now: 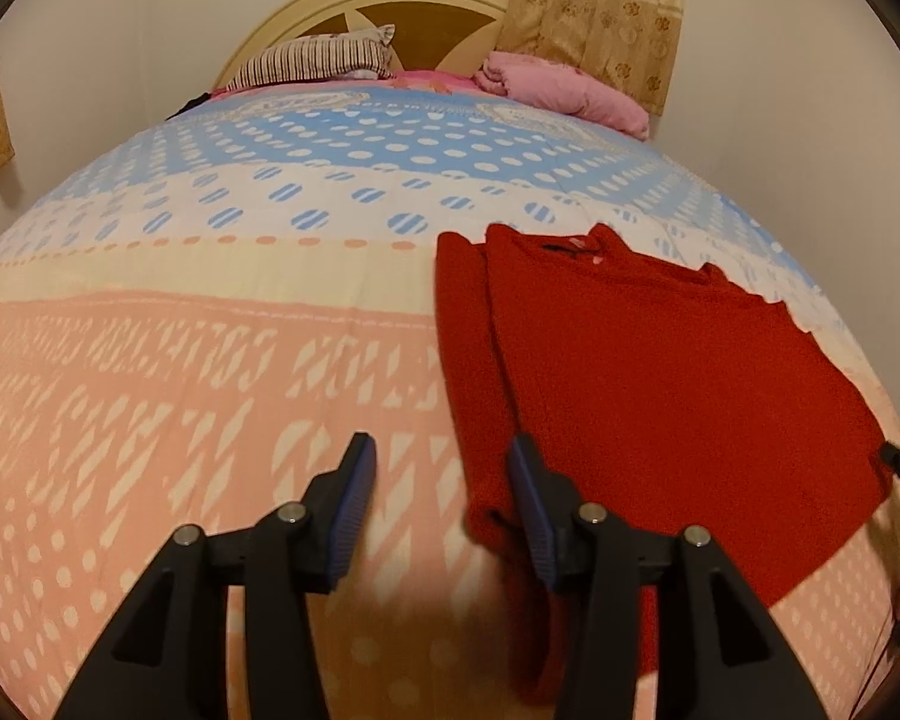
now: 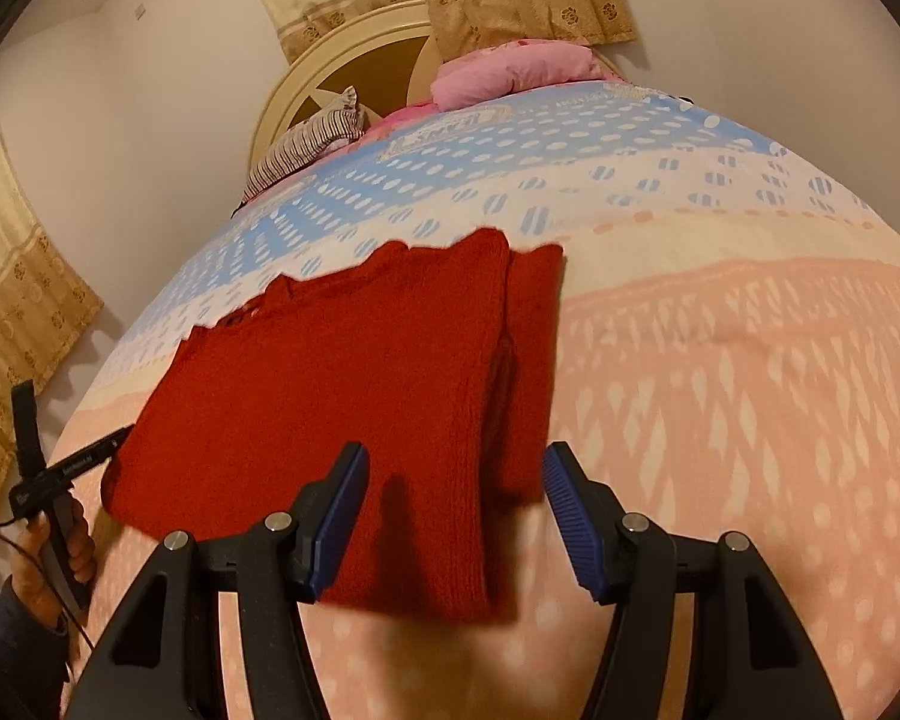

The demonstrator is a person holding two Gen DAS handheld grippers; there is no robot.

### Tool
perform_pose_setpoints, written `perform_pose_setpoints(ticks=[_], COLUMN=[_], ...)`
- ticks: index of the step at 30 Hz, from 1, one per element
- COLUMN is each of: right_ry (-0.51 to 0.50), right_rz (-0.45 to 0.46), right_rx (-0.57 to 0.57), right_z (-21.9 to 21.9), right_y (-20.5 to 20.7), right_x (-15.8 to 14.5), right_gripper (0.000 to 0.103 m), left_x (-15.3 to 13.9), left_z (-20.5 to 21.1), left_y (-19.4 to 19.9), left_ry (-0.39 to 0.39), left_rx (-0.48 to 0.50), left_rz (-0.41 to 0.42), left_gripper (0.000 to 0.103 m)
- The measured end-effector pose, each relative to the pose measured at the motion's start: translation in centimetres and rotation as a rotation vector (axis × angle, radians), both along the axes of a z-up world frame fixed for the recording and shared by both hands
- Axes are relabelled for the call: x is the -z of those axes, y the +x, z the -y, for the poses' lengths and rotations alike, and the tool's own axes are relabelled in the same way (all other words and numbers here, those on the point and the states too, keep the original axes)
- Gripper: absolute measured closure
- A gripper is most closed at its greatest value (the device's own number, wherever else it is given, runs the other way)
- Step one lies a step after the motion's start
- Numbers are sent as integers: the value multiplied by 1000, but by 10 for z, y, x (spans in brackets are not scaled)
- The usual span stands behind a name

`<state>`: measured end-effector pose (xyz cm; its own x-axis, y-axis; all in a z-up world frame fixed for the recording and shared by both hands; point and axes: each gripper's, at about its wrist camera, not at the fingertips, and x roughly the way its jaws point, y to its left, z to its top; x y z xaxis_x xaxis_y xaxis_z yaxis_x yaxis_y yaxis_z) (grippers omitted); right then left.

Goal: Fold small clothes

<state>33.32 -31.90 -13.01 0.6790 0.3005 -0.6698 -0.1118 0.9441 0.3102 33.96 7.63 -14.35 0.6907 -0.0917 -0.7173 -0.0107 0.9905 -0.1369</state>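
Observation:
A red knitted sweater (image 1: 660,384) lies flat on the bed, partly folded, with one sleeve laid along its side. In the right wrist view the sweater (image 2: 330,396) fills the middle. My left gripper (image 1: 441,498) is open and empty, just above the bedspread at the sweater's near left edge; its right finger overlaps the sleeve cuff. My right gripper (image 2: 453,510) is open and empty, hovering over the sweater's near hem. The other gripper (image 2: 60,474) and the hand holding it show at the left edge of the right wrist view.
The bedspread (image 1: 210,360) is patterned pink, cream and blue. A striped pillow (image 1: 318,60) and a pink quilt (image 1: 564,87) lie by the headboard (image 1: 390,6). Curtains (image 1: 600,12) hang behind. Walls stand on both sides.

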Motion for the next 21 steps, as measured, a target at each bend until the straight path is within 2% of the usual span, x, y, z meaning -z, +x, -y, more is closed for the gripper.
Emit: perform_pose_setpoints(ticks=[1,2,3,5,9,14,17,20,21], right_ry=[-5,-8,-5,-4,-10,-3,36,28,-10], right_rz=[-18,-20,-22,-32,-61,-63,-62,-34,-6], right_rx=[-19,-29,-44,-55,-58,-50,-37,4,42], right_z=[-2,-4,-6,-10,-10,-8,-2,0,-2], right_y=[-1,-3,-5,-9,-17,-19,-16,-20,-24], right_x=[3,4,4,5,14,17,18,10,4], right_gripper=[42,58,93,93,94,94,94,89,81], left_x=[1,1,2,6,9,12,14,15,15], left_z=[1,0,0,0,-1,-4,-4,-6,-7], left_y=[-2,-3,-3,-1,-3,-4,-6,-10,-11], left_ry=[15,15,16,48,65,47,64,71,69], left_rx=[-8,-13,-16,-44,-62,-66,-81,-100,-102], left_rz=[3,7,6,-28,-40,-49,-61,-68,-72], left_gripper=[46,45,42,37,29,28,24,18,17])
